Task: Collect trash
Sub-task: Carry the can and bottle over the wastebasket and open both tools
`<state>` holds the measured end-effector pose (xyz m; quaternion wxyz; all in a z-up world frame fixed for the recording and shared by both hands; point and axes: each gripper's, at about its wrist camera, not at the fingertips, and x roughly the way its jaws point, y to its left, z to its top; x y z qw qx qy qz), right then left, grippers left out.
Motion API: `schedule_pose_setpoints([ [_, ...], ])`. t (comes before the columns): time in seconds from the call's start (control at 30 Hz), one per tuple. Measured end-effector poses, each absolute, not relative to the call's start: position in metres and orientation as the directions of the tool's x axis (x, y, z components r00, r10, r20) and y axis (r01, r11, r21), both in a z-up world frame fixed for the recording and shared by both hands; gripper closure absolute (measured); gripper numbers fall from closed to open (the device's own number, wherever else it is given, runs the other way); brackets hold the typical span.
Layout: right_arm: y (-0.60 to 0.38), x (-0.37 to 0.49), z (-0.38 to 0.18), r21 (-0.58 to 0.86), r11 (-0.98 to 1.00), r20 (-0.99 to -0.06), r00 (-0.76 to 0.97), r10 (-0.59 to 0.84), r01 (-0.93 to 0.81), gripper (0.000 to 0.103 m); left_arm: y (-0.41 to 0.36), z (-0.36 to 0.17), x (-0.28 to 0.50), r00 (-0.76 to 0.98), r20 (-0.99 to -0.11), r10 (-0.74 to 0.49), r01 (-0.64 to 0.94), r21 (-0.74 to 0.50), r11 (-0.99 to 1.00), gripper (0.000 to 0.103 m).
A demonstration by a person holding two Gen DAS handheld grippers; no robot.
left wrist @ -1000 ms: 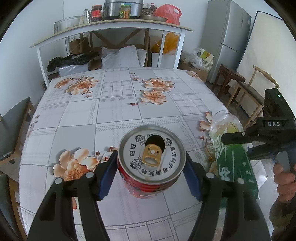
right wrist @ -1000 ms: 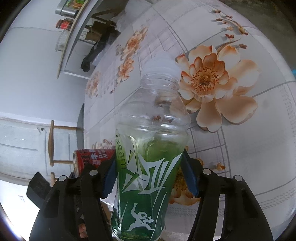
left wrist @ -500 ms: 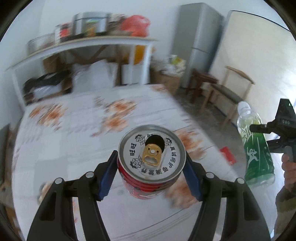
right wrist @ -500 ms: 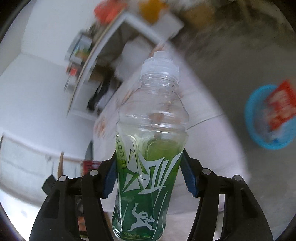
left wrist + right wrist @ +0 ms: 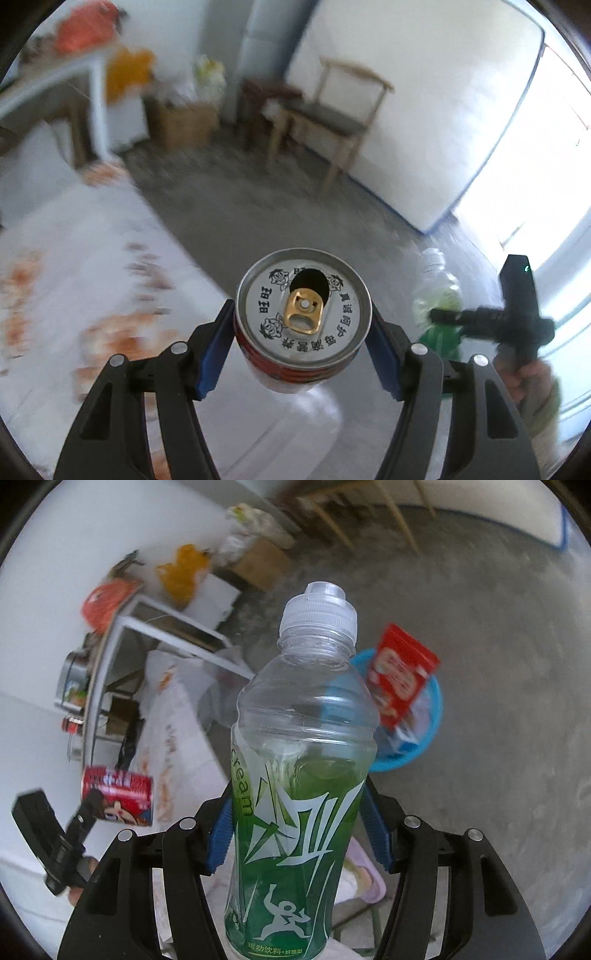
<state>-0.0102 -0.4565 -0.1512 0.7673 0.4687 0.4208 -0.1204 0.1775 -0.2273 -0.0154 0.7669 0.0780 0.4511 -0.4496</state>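
My left gripper [image 5: 303, 332] is shut on an opened red can [image 5: 303, 314] with a silver top and gold tab, held upright past the table's edge over the floor. The can [image 5: 118, 795] also shows at lower left in the right wrist view. A clear plastic bottle [image 5: 299, 775] with a green label and white cap stands upright in my right gripper [image 5: 299, 834], which is shut on it. In the left wrist view that bottle [image 5: 439, 302] and the right gripper [image 5: 443, 321] appear at the right, held by a hand [image 5: 524, 373]. A blue bin [image 5: 424, 738] with red wrappers [image 5: 399, 672] sits on the floor behind the bottle.
The flowered table [image 5: 74, 280] lies at the left. A wooden chair [image 5: 332, 114], a cardboard box [image 5: 188, 122], a white shelf table [image 5: 162, 624] with bags and jars, and a white panel [image 5: 424, 110] stand around the grey concrete floor [image 5: 498, 646].
Both grippers swung right, off the table and over the floor, each keeping its grip. The blue bin came into the right wrist view and now sits closer to the middle.
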Motion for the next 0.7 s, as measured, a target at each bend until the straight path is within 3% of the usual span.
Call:
schedule_pose_setpoints([
  [0.23, -0.48, -0.016, -0.188, 0.637, 0.459, -0.762, 0.597, 0.251, 0.62, 0.045, -0.34, -0.083, 0.198, 0.042, -0.881, -0.472, 0.76, -0.279, 0.588, 0.037],
  [0.33, -0.484, -0.014, -0.193, 0.633, 0.447, -0.767, 0.589, 0.253, 0.632, 0.045, -0.365, -0.104, 0.21, 0.015, -0.886, -0.464, 0.728, -0.309, 0.612, 0.024],
  [0.7, -0.482, -0.004, -0.205, 0.602, 0.465, -0.795, 0.544, 0.27, 0.649, 0.045, -0.327, -0.087, 0.219, 0.092, -0.866, -0.491, 0.703, -0.293, 0.648, 0.024],
])
